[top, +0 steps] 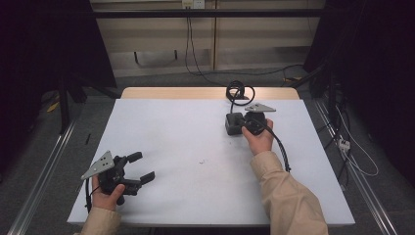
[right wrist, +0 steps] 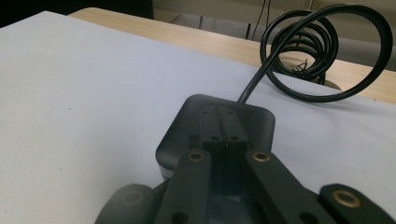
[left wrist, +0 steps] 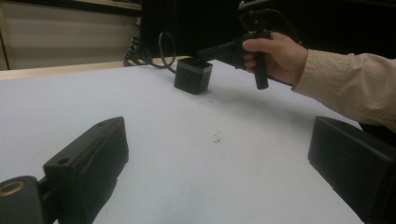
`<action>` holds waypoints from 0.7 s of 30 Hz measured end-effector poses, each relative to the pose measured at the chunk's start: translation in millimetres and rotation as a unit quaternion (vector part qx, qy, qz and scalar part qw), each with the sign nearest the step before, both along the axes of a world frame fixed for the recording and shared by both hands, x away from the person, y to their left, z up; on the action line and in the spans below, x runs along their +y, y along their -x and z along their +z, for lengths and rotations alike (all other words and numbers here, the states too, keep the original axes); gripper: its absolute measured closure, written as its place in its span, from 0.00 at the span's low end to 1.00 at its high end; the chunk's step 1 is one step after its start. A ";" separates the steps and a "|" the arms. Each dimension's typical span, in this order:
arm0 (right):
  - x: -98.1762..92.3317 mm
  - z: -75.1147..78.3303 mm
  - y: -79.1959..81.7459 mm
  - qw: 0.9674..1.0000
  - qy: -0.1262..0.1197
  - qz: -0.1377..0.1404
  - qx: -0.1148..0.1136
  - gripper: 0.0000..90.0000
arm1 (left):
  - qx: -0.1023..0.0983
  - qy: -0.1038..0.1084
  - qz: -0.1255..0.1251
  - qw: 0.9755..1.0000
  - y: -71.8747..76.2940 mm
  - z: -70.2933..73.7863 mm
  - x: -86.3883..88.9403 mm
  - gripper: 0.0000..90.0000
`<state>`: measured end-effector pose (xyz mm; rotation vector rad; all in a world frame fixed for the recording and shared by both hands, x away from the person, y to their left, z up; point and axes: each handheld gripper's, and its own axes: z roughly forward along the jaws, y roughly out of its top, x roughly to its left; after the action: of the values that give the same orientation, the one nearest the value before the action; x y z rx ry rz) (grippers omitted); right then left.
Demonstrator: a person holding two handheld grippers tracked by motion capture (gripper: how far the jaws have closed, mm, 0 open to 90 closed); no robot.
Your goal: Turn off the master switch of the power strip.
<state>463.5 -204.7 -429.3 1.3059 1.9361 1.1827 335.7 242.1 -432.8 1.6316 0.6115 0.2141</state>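
I had the right gripper (right wrist: 223,135) closed, jaws together, tips resting on top of the dark grey cube-shaped box with a coiled black cable (top: 233,123), far right on the white table (top: 161,137). Pressing off-centre risked tipping it. The left gripper (top: 138,168) idled open.

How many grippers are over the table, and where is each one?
2. The left gripper is near the front left corner of the table, jaws open. The right gripper is at the back right, jaws shut, above the black cube.
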 end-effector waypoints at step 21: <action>0.0 -1.0 0.2 1.000 0.001 0.000 -0.003 1.00 | -0.001 0.001 -0.002 1.000 0.9 0.4 -0.5 0.05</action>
<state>463.3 -204.7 -430.3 1.2993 1.9340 1.1824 334.8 241.6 -432.4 1.6308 0.6077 0.2119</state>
